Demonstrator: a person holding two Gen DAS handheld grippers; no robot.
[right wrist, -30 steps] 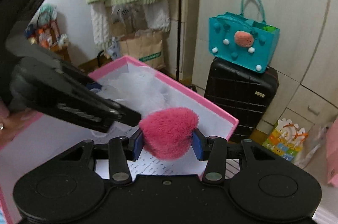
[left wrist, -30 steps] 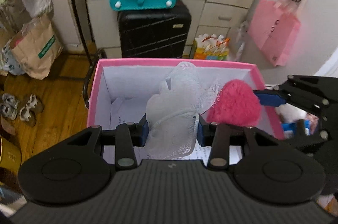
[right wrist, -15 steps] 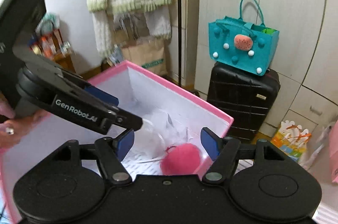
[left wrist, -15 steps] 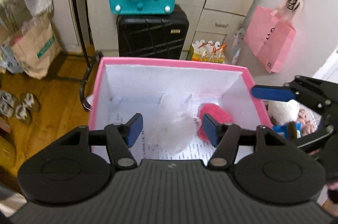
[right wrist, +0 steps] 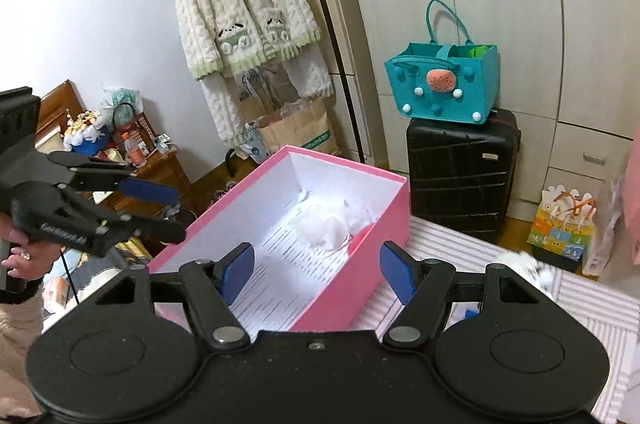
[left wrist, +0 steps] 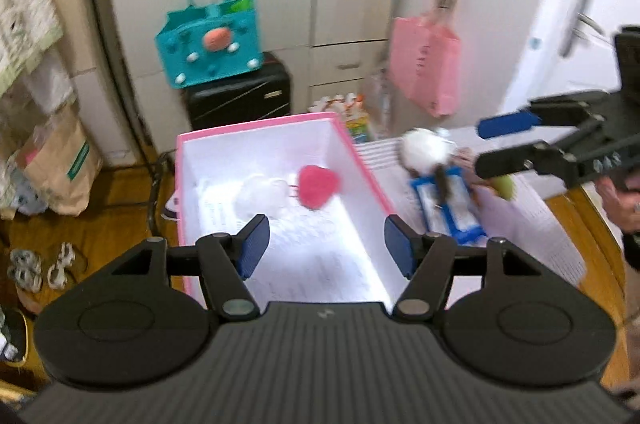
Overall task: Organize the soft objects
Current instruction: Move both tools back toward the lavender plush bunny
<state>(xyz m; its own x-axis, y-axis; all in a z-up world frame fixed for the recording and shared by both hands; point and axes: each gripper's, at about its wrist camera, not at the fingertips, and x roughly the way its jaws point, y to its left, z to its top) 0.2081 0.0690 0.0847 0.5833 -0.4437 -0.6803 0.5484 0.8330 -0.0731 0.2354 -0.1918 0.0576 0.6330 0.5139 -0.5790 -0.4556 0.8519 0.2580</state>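
Jaws of the left gripper point(left wrist: 326, 246) stand apart and are opening a little more, nothing between the blue pads; they hang over the near end of the pink box point(left wrist: 362, 165). Jaws of the right gripper point(right wrist: 317, 274) stand wide, also bare, over the box's near right wall in the right wrist view.

Box: pink outside, white inside, printed paper lining the floor. It sits on a table point(left wrist: 556, 224) covered with striped cloth and printed sheets. Inside, toward the far end: a white mesh puff point(left wrist: 262, 193) and, just right of it, a pink fluffy heart point(left wrist: 318, 185). In the right wrist view the white puff shows mid-frame; the pink one is almost wholly hidden behind the box wall.

On the table outside the box, right of centre in the left wrist view: a white fluffy ball point(left wrist: 424, 149), a blue-edged flat packet point(left wrist: 450, 205) just below it, and a yellow-green soft piece point(left wrist: 506, 185) under the other gripper. View is motion-blurred; details of these are unclear.

Background: teal felt bag point(right wrist: 444, 89) on a black suitcase point(right wrist: 460, 171), cream knitted cardigan point(right wrist: 240, 7) on a rack at upper left, pink paper bag point(left wrist: 426, 73) hanging from a door, brown paper bag point(left wrist: 62, 161) on the wooden floor.
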